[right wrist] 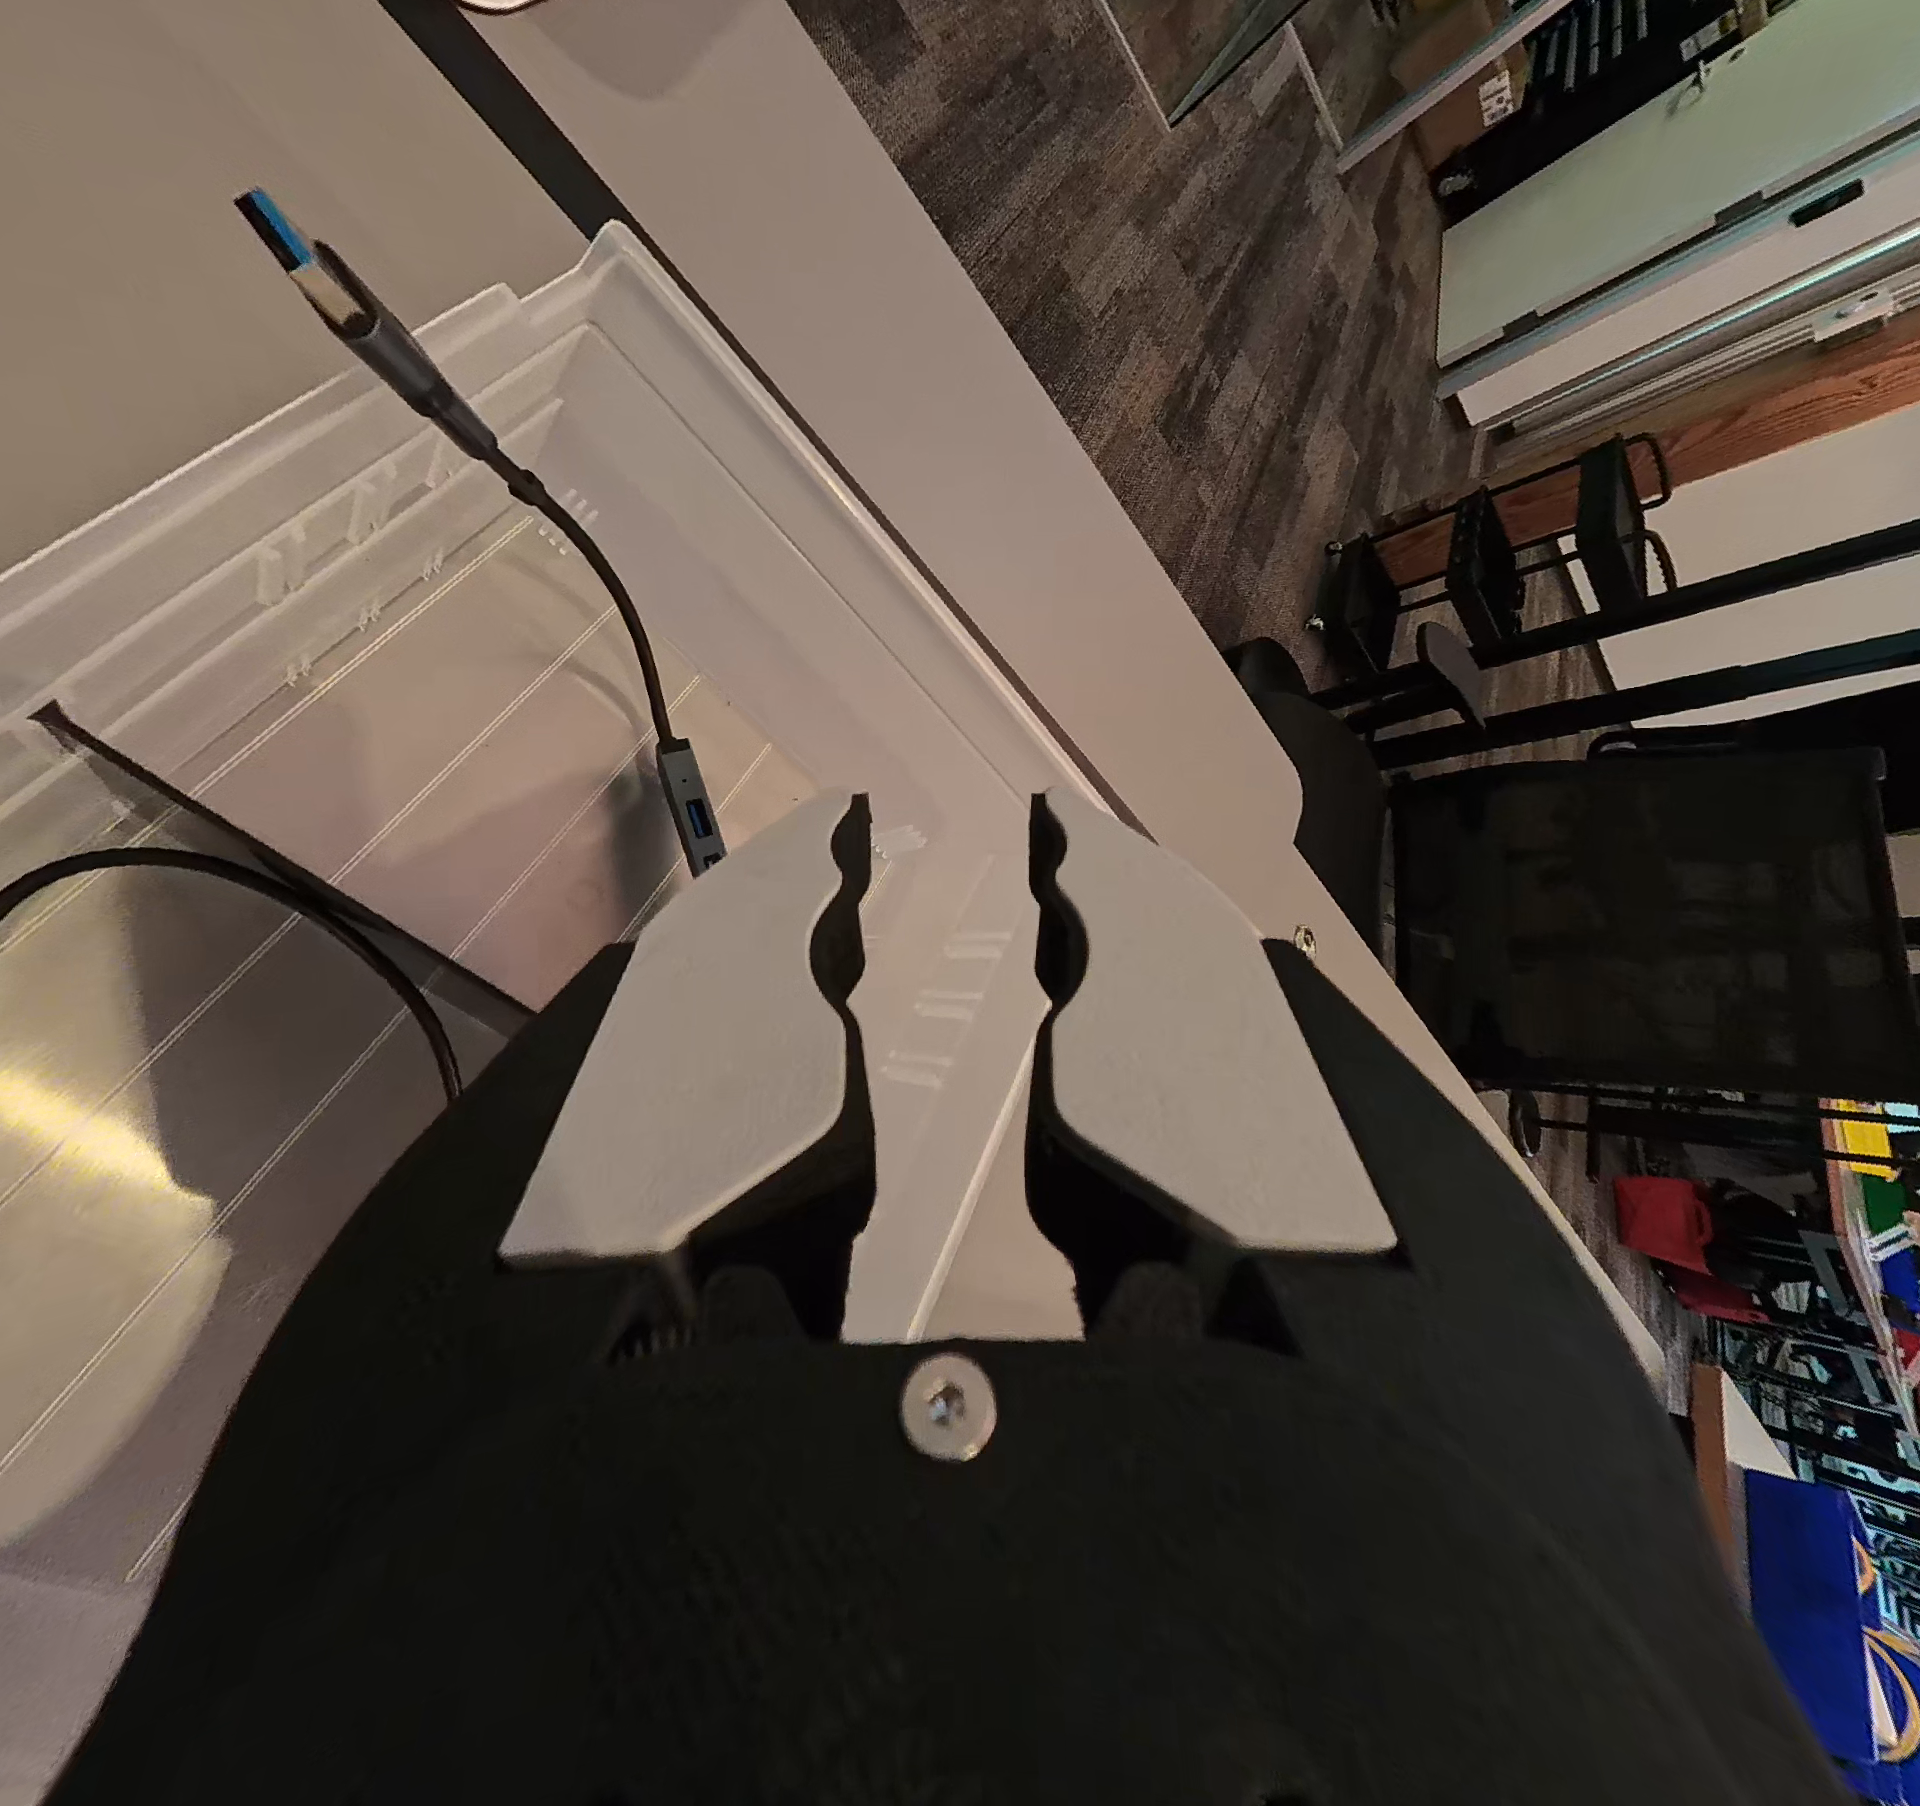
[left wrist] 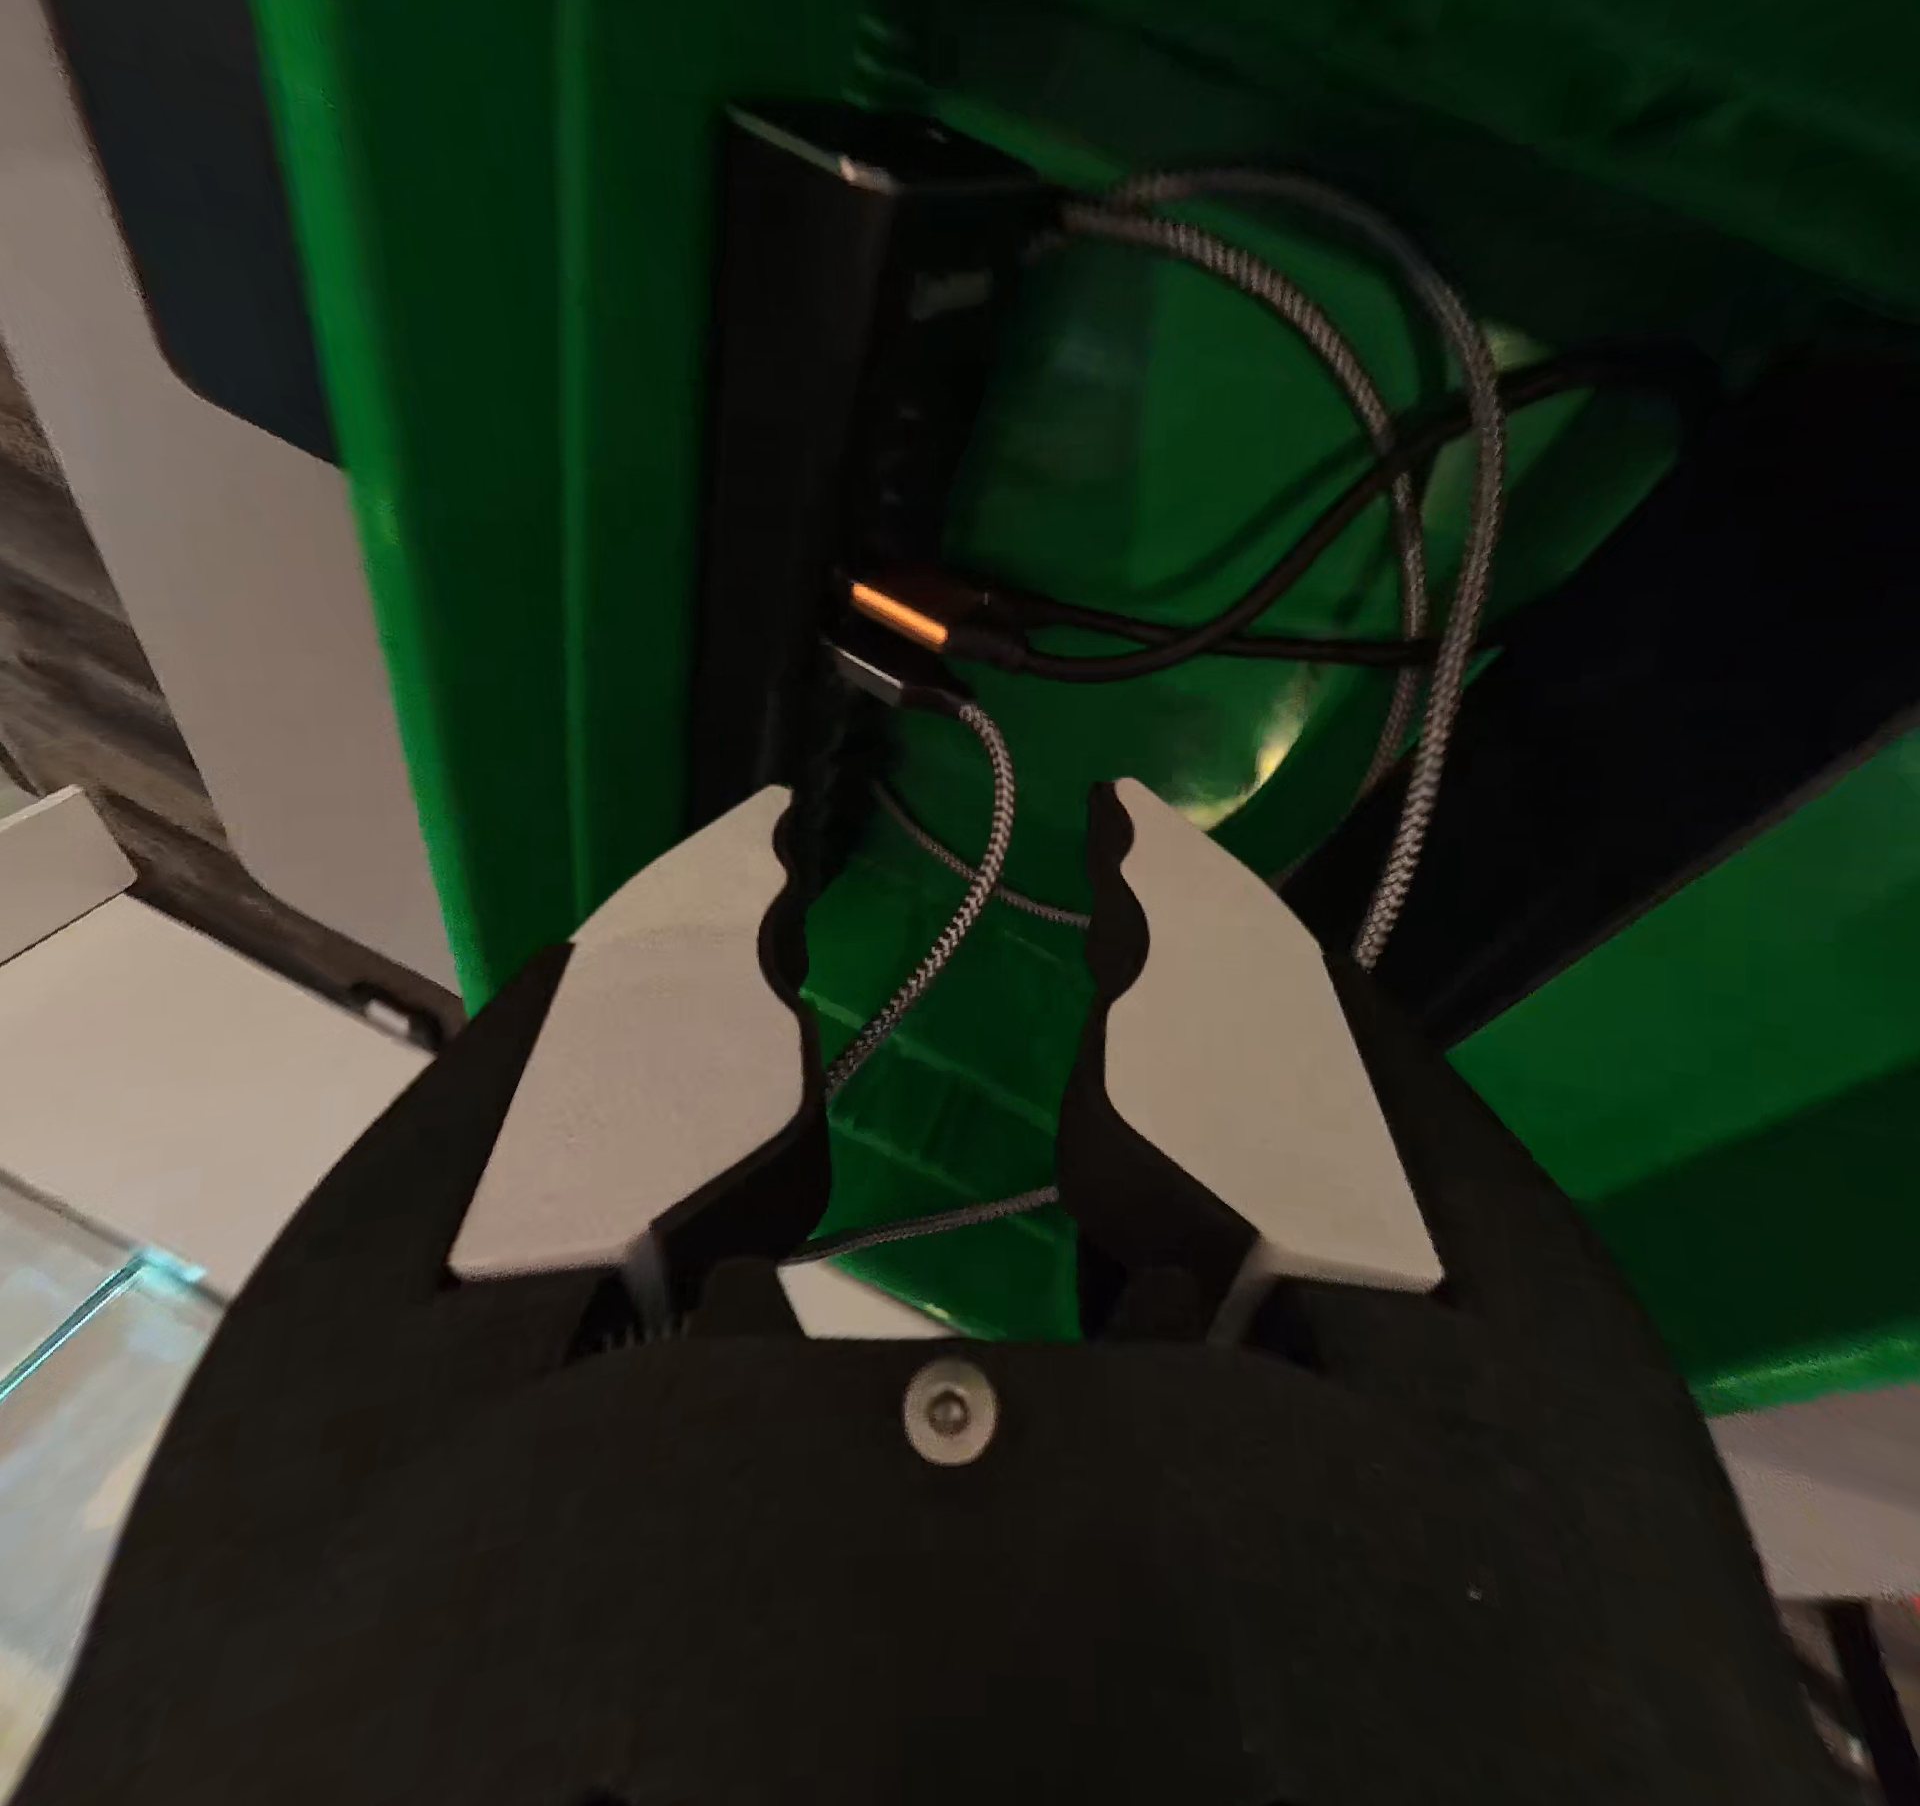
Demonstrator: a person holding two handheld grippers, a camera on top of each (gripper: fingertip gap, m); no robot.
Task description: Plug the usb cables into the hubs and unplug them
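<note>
- Green moulded plastic bin fills the left wrist view, and a long black bar-shaped USB hub stands against its wall at 12 o'clock from the left gripper.
- Left gripper's grey fingers are spread apart, pinching nothing; a grey braided cable runs loosely through the gap between them.
- That braided cable's silver plug sits at the hub's lower end, and just above it lies an orange-tinted metal plug on a thin black cable.
- Whether either plug is fully seated I cannot tell.
- A second braided cable loops out from the hub's top end toward 2 o'clock.
- Right gripper is likewise spread and empty, over a clear plastic tray on a white table.
- A slim grey USB hub lies at 10 o'clock, just beside the left fingertip, partly hidden by it.
- Its short black lead ends in a blue-tongued plug at 11 o'clock, unplugged.
- No readable writing shows on these items.
</note>
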